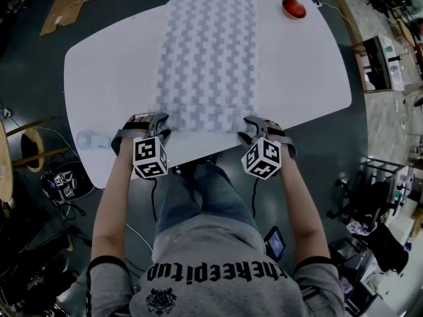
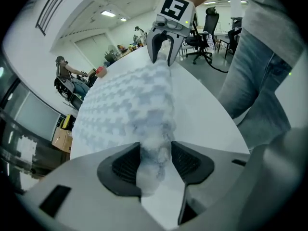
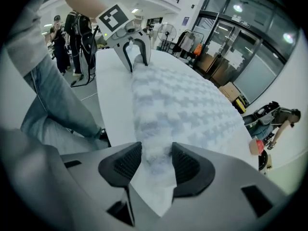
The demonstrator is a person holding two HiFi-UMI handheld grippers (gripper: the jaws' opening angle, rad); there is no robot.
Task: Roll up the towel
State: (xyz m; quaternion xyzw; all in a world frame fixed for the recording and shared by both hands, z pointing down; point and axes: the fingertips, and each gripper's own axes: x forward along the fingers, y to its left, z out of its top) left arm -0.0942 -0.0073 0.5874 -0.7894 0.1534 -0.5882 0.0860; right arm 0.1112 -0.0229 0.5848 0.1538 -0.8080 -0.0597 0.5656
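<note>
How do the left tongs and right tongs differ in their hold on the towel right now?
The left tongs pinch the towel's near-left corner; the right tongs pinch its near-right corner. Cloth ends about level with the left tongs' pads, while a longer flap pokes past the right tongs' pads. Shared: both are closed on the towel's near edge, and the rest lies flat on the white table.
</note>
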